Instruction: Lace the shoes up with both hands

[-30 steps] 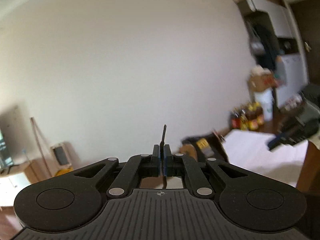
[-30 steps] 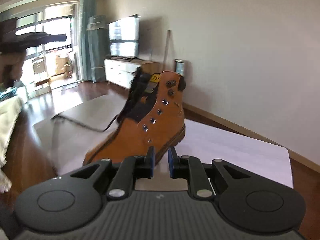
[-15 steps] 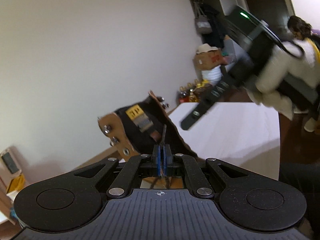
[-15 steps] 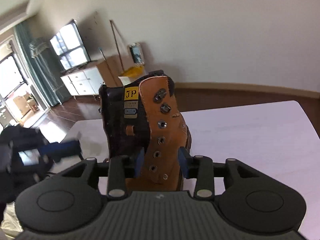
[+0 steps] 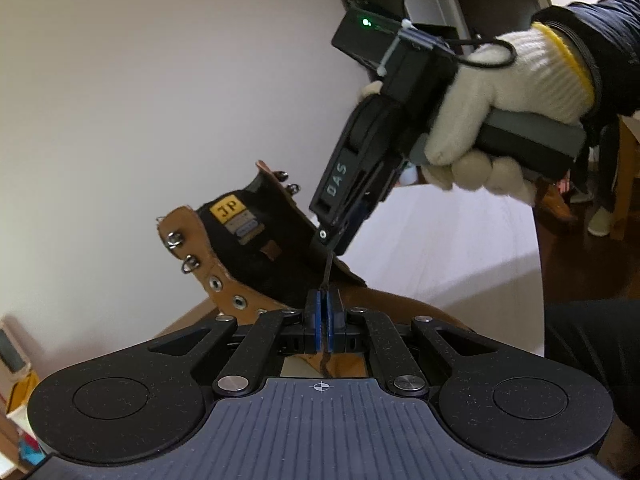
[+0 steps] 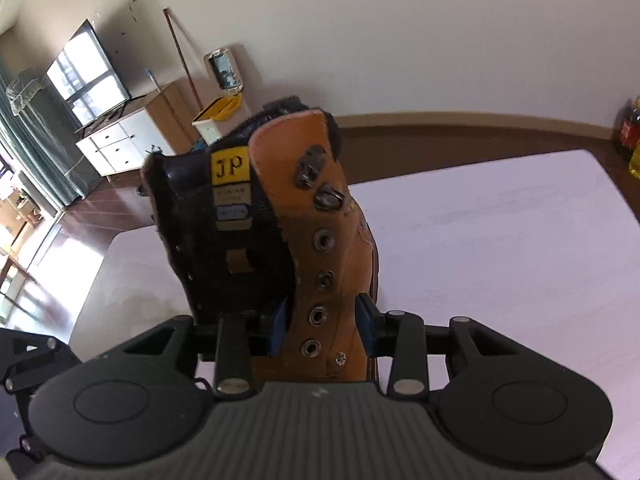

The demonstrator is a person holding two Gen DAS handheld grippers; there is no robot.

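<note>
Two grippers at boot [image 6: 320, 264], frame centre on table [image 6: 500, 240]: left gripper [image 5: 322, 322] pinched shut on lace [image 5: 327, 276]; right gripper [image 6: 322, 324] spread wide astride eyelet flap [image 6: 316, 240].

The toe of the boot [image 6: 320, 280] is hidden behind the body of the right gripper [image 6: 322, 322], and in the left wrist view the body of the left gripper [image 5: 322, 322] covers the boot's front. The dark lace [image 5: 327, 272] goes down between the shut pads, so its lower end cannot be seen. The small labels under the yellow JP tag [image 6: 230, 166] are too tiny to read. The gloved hand [image 5: 496, 92] is cut off at the right edge. The bottles [image 6: 632, 140] at the far edge are only partly seen
</note>
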